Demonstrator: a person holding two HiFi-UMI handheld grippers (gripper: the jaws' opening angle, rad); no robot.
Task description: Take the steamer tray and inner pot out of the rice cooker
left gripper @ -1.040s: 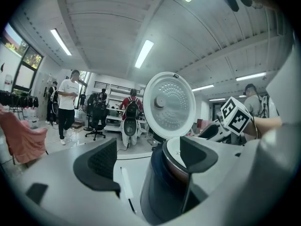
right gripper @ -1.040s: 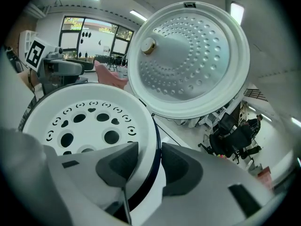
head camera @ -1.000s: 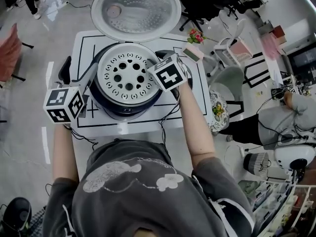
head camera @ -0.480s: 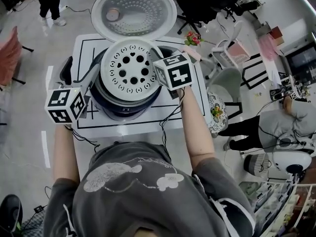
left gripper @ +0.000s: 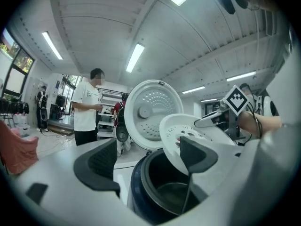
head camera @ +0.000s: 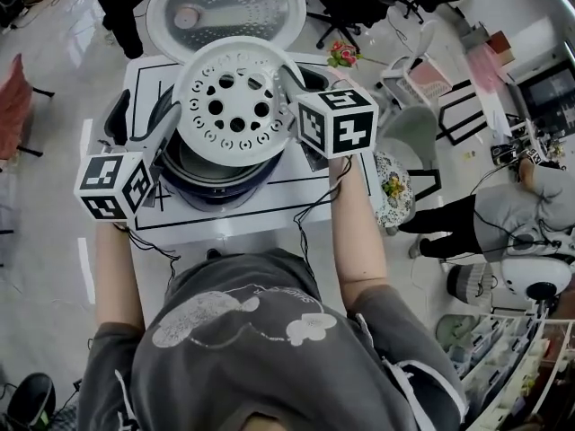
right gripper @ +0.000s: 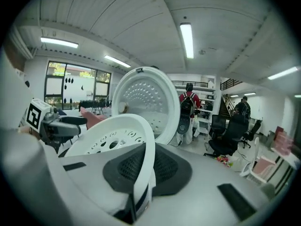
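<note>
The right gripper [right gripper: 145, 167] has just been closing and now pinches the tray [head camera: 235, 108] by its rim. The tray has come up, tilted, off the cooker [head camera: 214, 189]. The left gripper [left gripper: 149, 159] stays spread.

Open from the near left into the pot [left gripper: 171, 192], under the tilted tray [head camera: 235, 101]. Barred from above and from the right by that tray and the right gripper [right gripper: 141, 173] clamped on its rim. Shut off behind by the upright lid [head camera: 225, 3]. Crowded on the left by the left gripper [left gripper: 150, 161], jaws apart at the cooker [head camera: 216, 191] wall. Free along the near table [head camera: 252, 232] but for cords [head camera: 310, 212]; flowers [head camera: 341, 57] at the far right corner
</note>
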